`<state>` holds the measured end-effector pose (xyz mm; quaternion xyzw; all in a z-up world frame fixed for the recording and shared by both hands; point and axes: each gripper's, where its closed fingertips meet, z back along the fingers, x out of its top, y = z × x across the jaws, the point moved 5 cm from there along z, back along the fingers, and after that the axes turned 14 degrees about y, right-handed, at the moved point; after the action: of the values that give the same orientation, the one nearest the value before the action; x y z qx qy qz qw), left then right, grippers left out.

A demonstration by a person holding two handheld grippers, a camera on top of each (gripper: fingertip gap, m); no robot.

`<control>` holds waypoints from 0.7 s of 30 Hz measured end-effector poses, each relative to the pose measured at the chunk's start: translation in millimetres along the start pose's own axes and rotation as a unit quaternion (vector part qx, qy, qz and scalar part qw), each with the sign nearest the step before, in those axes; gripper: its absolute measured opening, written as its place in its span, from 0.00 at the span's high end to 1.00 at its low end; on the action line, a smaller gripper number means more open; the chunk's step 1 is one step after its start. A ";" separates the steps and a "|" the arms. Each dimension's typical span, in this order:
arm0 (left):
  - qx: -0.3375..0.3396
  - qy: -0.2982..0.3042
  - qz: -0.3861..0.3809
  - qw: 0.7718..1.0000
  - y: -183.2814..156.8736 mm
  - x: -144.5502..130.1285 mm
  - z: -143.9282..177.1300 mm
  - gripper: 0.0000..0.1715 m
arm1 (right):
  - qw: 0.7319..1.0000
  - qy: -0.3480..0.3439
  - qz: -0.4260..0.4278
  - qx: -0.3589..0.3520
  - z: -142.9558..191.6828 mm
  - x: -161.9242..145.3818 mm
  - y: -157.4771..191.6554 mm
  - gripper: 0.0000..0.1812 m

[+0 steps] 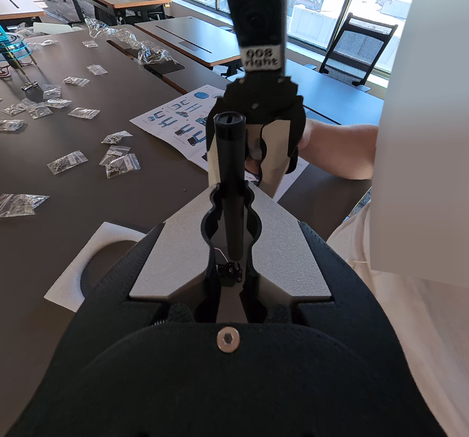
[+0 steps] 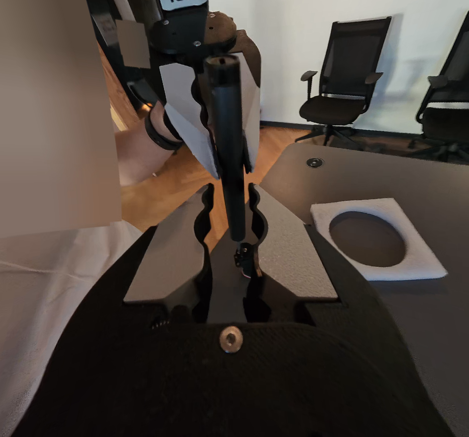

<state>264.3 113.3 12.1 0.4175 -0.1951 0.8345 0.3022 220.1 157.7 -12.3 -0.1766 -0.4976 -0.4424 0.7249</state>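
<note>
A black cylindrical tool (image 1: 231, 196) stands nearly upright between the two grippers, which face each other. Its lower end rests on a small black part with thin wires (image 1: 229, 271) on the dark table (image 1: 132, 196). My left gripper (image 1: 233, 188) is shut on the tool's shaft; the right wrist view shows its pale fingers (image 2: 193, 140) clamped on the tool (image 2: 229, 125). My right gripper (image 2: 231, 186) is open, the tool passing between its fingertips with gaps on both sides. The small part (image 2: 242, 258) sits close to its right finger. The right gripper (image 1: 250, 171) shows behind the tool.
Several small clear bags of hardware (image 1: 68, 162) lie on the table's left, with crumpled clear wrap (image 1: 142, 46) and a printed sheet (image 1: 175, 117). White foam with a round hole (image 2: 411, 221) lies nearby. A forearm (image 1: 337, 150) is at right. Office chairs (image 2: 340, 82) stand by the wall.
</note>
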 end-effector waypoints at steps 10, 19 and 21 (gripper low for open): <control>-0.005 -0.009 0.006 1.000 0.6 -3.2 1.8 0.91 | 1.000 0.030 0.006 -0.007 -14.5 -10.7 0.0 0.91; -0.024 -0.036 0.015 0.999 -1.5 2.5 7.5 0.86 | 0.997 0.062 0.022 -0.034 -16.2 -7.7 4.6 0.92; -0.026 -0.047 0.021 0.998 0.8 6.1 10.5 0.84 | 0.997 0.065 0.025 -0.035 -17.3 -7.0 5.9 0.92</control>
<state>267.0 108.8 23.0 0.4443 -0.2395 0.8144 0.2862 233.9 152.2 -25.0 -0.1849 -0.4288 -0.4518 0.7601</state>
